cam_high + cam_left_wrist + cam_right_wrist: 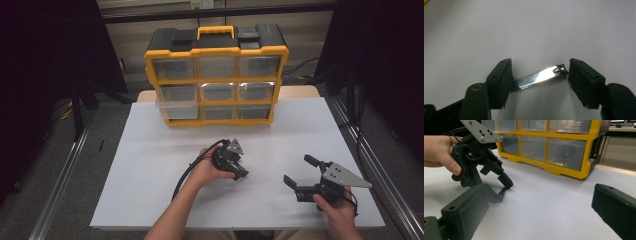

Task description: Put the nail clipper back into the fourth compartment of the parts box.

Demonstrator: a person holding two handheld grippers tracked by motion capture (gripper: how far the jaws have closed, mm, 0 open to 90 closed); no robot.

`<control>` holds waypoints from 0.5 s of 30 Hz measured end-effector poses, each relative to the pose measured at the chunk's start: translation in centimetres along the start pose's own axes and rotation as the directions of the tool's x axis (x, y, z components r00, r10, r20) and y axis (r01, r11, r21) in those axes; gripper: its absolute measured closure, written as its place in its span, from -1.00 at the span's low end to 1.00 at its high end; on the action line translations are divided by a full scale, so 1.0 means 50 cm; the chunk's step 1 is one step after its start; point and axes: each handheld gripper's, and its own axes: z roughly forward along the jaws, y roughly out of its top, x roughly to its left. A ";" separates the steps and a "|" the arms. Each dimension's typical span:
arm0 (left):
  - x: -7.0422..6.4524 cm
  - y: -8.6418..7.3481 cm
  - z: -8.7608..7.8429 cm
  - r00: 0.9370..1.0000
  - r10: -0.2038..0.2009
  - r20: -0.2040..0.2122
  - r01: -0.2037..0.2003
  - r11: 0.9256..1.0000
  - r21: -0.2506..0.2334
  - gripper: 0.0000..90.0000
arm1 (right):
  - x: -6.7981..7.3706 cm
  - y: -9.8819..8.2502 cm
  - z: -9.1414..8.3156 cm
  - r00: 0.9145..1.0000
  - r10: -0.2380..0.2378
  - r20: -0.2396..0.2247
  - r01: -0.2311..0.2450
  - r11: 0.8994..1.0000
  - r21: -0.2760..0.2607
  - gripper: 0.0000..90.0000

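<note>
Nail clippers (540, 76), shiny and silver, lie on the white sheet (150, 150) in the middle of the table, in front of the yellow and black drawer box (216, 75). The left gripper (540, 82) points down at them, with one black pad at each end. The left pad touches one end. The right pad sits just beside the other end, and I cannot tell if it presses. The right gripper (298, 172) rests well apart, near the right edge of the sheet, with its jaws spread wide and nothing between them.
</note>
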 end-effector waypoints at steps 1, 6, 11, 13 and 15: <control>-0.002 -0.001 0.001 1.000 0.005 -0.004 -0.005 1.000 -0.003 -0.27 | 0.000 0.000 0.000 1.000 -0.002 -0.004 0.002 1.000 0.001 -0.99; -0.004 -0.002 -0.003 1.000 0.025 0.000 -0.025 1.000 0.007 -0.28 | 0.000 0.000 -0.001 1.000 -0.001 -0.005 0.001 1.000 0.002 -0.99; -0.006 -0.003 -0.014 1.000 0.030 -0.002 -0.030 0.999 0.034 -0.05 | 0.000 0.000 0.000 1.000 -0.001 -0.003 0.001 1.000 -0.001 -0.99; -0.008 -0.002 -0.017 0.999 0.035 0.010 -0.035 0.999 0.039 0.06 | 0.000 0.000 0.000 1.000 -0.001 -0.002 0.001 1.000 0.000 -0.99; -0.009 0.000 -0.019 0.998 0.060 0.037 -0.062 0.997 0.050 0.20 | -0.001 -0.001 0.001 1.000 -0.012 -0.007 0.012 1.000 0.003 -0.99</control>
